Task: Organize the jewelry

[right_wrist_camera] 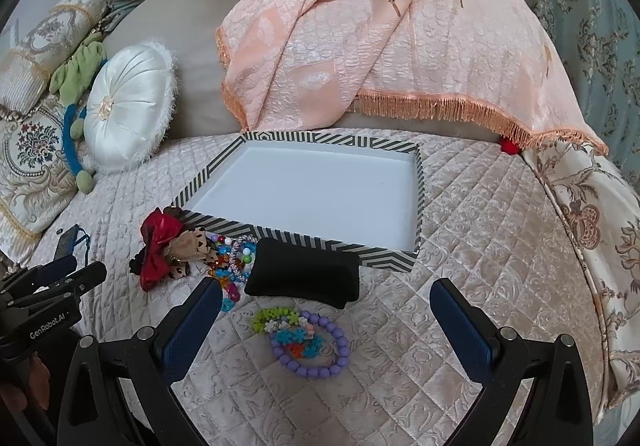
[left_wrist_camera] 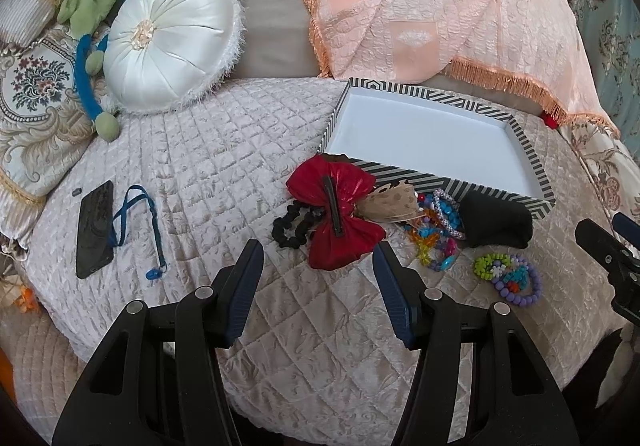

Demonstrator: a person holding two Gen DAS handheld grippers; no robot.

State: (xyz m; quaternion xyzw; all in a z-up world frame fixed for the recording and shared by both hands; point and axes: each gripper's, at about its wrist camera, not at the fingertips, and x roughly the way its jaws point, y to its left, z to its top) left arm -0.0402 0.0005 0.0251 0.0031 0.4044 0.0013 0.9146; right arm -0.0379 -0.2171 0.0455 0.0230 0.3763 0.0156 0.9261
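The striped tray (right_wrist_camera: 416, 202) sits on the quilted bed (right_wrist_camera: 480, 246), its white inside bare; its far edge runs close under the fringed peach blanket (right_wrist_camera: 380, 46). A black pouch (right_wrist_camera: 302, 272) leans against the tray's near wall and hides part of the mixed bead bracelets (right_wrist_camera: 236, 258) heaped beside it. The red bow (left_wrist_camera: 334, 214) covers part of a black scrunchie (left_wrist_camera: 290, 230) and touches a spotted tan piece (left_wrist_camera: 390, 202) that is hard to identify. A purple bead bracelet (right_wrist_camera: 312, 346) with small coloured charms lies apart, nearer the right gripper (right_wrist_camera: 326, 310), whose fingers are spread wide with nothing between them. The left gripper (left_wrist_camera: 318, 258) is likewise spread, hovering before the bow. A phone (left_wrist_camera: 94, 228) with blue lanyard lies far left.
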